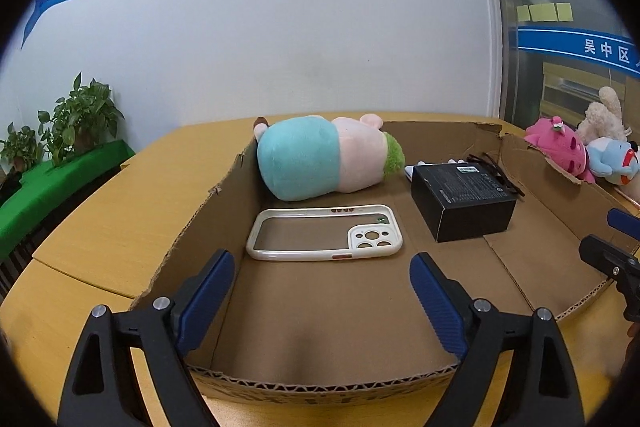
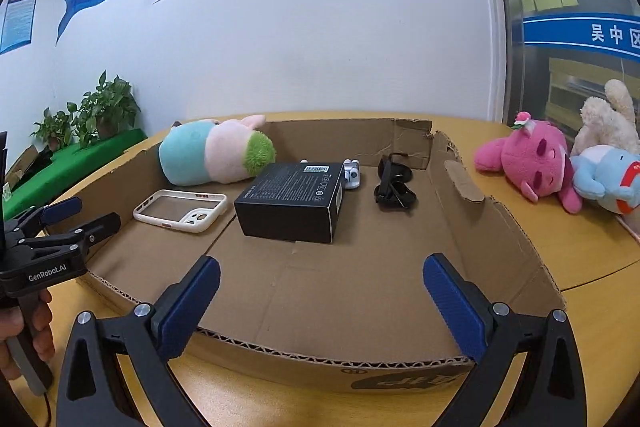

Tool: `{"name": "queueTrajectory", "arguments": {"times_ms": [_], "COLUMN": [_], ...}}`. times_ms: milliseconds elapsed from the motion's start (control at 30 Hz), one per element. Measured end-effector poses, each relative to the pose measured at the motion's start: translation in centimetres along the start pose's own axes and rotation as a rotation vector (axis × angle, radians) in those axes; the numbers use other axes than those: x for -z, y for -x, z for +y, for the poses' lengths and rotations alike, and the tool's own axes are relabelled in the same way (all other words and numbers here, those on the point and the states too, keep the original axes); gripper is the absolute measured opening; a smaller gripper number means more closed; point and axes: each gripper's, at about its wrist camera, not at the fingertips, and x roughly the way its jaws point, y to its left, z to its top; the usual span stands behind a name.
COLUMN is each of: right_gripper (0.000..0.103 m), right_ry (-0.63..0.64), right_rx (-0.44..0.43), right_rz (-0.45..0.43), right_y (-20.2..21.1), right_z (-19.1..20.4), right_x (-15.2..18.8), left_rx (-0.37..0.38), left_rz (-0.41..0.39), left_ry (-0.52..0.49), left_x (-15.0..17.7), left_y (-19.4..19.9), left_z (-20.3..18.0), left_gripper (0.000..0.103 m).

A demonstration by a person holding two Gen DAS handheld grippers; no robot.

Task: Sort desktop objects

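Observation:
A shallow cardboard tray [image 1: 200,203] [image 2: 472,227] lies on the yellow table. In it are a blue, pink and green plush [image 1: 320,159] [image 2: 216,157], a white phone case [image 1: 324,233] [image 2: 180,211], a black box [image 1: 464,201] [image 2: 292,203], black sunglasses [image 2: 394,183] and a small white gadget [image 2: 352,173]. My left gripper [image 1: 322,299] is open and empty over the tray's near edge, short of the phone case. My right gripper [image 2: 322,303] is open and empty over the near edge, short of the black box.
A pink plush [image 2: 532,163], a blue plush [image 2: 608,179] and a cream plush [image 2: 612,119] lie on the table right of the tray. Potted plants [image 1: 76,119] stand on a green ledge at the left. A white wall is behind the table.

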Motion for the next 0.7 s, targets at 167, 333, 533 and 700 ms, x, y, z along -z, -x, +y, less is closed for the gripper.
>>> {"name": "queueTrajectory", "arguments": {"times_ms": [167, 333, 533, 700], "right_gripper": [0.103, 0.103, 0.103, 0.103], "right_ry": [-0.004, -0.004, -0.004, -0.004], "right_rx": [0.01, 0.008, 0.007, 0.007], "right_rz": [0.001, 0.0, 0.0, 0.0], "right_y": [-0.11, -0.24, -0.21, -0.2], "right_z": [0.04, 0.07, 0.14, 0.14], "right_x": [-0.01, -0.02, 0.01, 0.01], "left_rx": [-0.002, -0.001, 0.0, 0.002], "left_rz": [0.001, 0.001, 0.002, 0.002], "left_ry": [0.003, 0.004, 0.002, 0.0], "left_x": [-0.1, -0.08, -0.13, -0.17], "left_y": [-0.43, -0.5, -0.56, -0.61], "left_z": [-0.11, -0.08, -0.01, 0.02], "left_gripper": [0.09, 0.091, 0.091, 0.091]}}
